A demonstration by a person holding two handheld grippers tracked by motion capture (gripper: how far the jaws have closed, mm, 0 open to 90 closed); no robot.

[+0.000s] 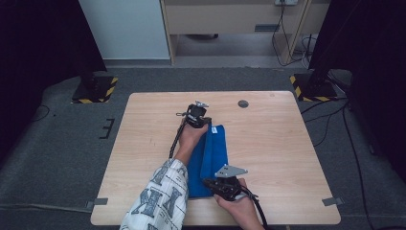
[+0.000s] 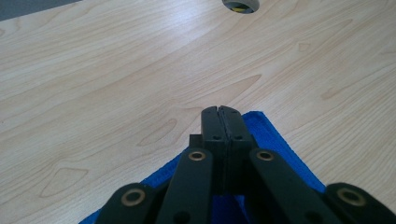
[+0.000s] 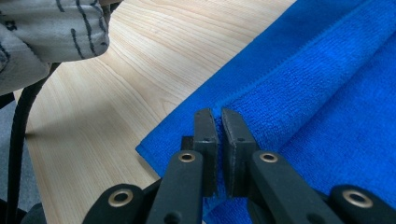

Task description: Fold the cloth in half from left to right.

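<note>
A blue cloth lies lengthwise on the middle of the wooden table, with a long fold running down it. My left gripper is at the cloth's far corner. In the left gripper view its jaws are pressed together, and the blue cloth rises to them from below. My right gripper is at the cloth's near left edge. In the right gripper view it is shut on the folded edge of the cloth, with a narrow gap between the jaws.
A round grey cable hole sits in the table beyond the cloth. A patterned sleeve covers the left forearm, which crosses the cloth's left side. Bare wood lies to either side. Black stands with striped bases flank the table's far corners.
</note>
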